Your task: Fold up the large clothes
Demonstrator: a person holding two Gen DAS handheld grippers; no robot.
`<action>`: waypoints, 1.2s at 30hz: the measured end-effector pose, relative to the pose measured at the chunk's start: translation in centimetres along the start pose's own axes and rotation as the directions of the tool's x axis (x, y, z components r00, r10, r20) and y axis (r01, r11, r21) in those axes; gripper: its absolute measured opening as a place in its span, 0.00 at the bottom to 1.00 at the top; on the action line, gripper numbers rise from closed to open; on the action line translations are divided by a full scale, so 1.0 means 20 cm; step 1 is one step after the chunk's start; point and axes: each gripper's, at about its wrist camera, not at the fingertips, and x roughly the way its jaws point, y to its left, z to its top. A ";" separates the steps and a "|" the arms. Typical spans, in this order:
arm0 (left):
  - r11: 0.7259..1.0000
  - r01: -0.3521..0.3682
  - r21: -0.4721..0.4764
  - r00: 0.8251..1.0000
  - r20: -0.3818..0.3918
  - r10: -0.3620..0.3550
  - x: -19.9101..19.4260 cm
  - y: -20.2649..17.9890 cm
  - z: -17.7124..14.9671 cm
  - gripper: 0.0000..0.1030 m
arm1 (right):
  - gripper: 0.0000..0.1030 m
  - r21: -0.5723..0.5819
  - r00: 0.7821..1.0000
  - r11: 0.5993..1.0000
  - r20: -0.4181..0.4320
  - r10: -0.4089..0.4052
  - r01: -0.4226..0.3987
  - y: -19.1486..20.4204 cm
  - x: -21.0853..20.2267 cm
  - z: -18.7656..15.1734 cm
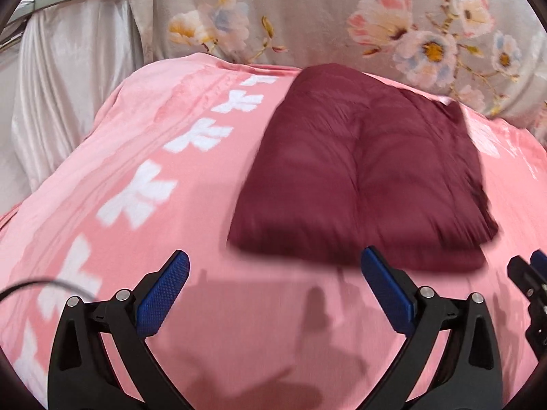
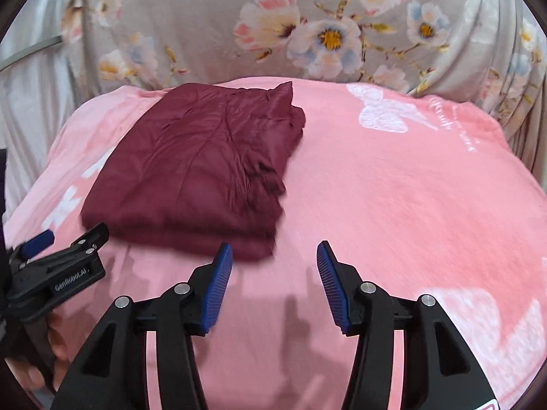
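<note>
Looking at this, the folding seems pretty much done: the maroon puffer jacket (image 2: 198,167) sits as a compact folded bundle on the pink blanket (image 2: 393,188) covering the bed, toward the left half of it from the right wrist view, with the floral sheet (image 2: 307,34) draped up behind.

Both claws are off the garment. The left claw (image 1: 275,290) hovers just short of the bundle's near edge with its blue pads spread wide and nothing between them. The right claw (image 2: 273,280) is the same deal, jaws apart and empty, sitting near the bundle's front right corner.

My guess is the step in hand is the release or check after the last fold. If anything's left, it'd be tidying the ragged right side, where the layers look a bit bunched, which calls for a light pinch and tug so the stack doesn't slide apart. Puffy fabric probably springs back.

Readable text: "GenRobot.AI" on the side of the left claw in the right wrist view. The blanket's white script is too blurry to read.
</note>
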 end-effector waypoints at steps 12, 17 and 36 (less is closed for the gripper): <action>1.000 0.008 -0.012 0.998 -0.059 -0.009 -0.22 -0.06 -0.29 0.95 | 0.66 0.035 0.999 0.999 -0.052 0.010 -0.008 -0.13 -0.18 -0.30; 1.000 -0.004 -0.013 0.998 -0.056 0.003 -0.22 -0.07 -0.30 0.95 | 0.66 0.006 0.997 1.000 -0.074 -0.010 0.010 -0.06 -0.15 -0.31; 0.998 -0.051 0.024 0.998 -0.023 0.052 -0.23 -0.11 -0.30 0.95 | 0.66 -0.024 0.995 0.997 -0.069 -0.075 0.073 0.02 -0.13 -0.30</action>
